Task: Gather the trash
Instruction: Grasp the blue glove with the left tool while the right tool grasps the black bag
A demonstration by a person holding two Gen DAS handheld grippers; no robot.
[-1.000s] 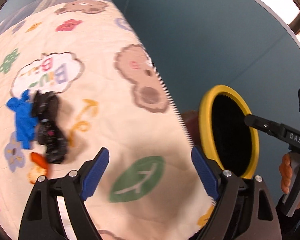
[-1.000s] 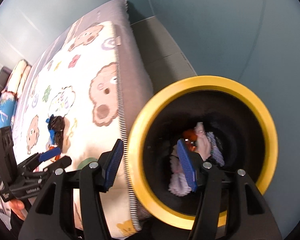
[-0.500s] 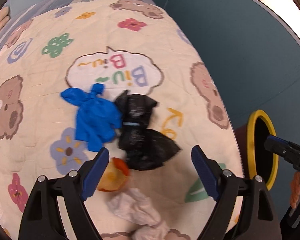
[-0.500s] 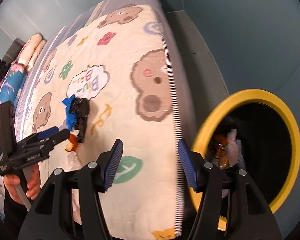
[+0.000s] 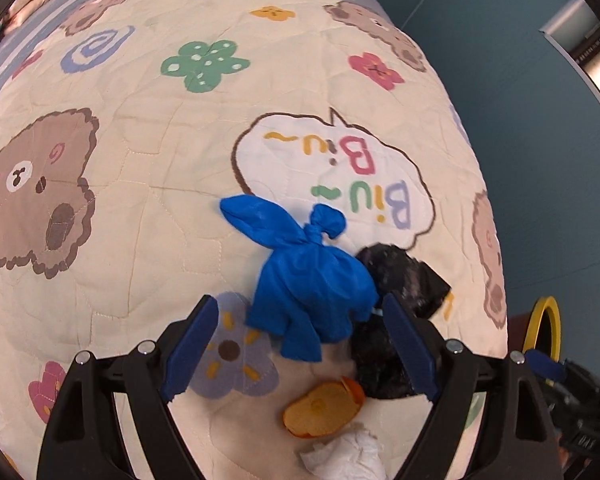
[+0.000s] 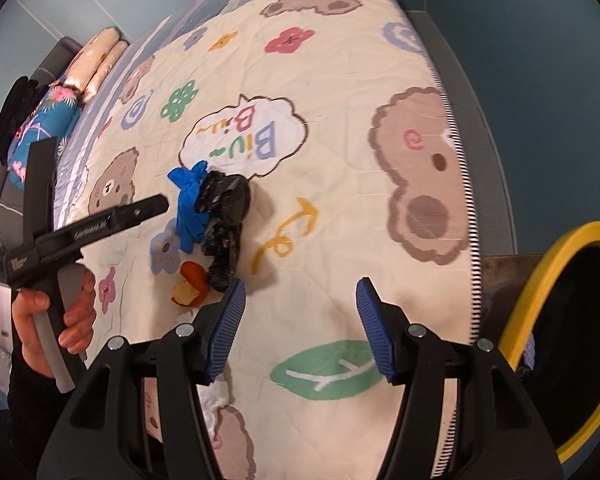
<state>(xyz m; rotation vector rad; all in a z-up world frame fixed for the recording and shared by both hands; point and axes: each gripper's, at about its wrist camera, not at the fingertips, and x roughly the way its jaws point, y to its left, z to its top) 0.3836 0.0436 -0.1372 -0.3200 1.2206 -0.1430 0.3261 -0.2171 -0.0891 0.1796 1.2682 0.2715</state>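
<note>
The blue knotted bag [image 5: 312, 280] lies on the quilt [image 5: 148, 216], its long axis running from the knotted ears near the "Biu~ Biu~" speech bubble [image 5: 332, 172] down toward the left gripper [image 5: 300, 344], whose jaws hang wide and empty around it. A black bag [image 5: 400, 280] touches its right side; orange peel [image 5: 322, 408] and crumpled tissue [image 5: 348, 456] lie nearer. The right gripper [image 6: 300, 328] is half-spread, empty, beside the yellow-rimmed bin [image 6: 540, 308].
</note>
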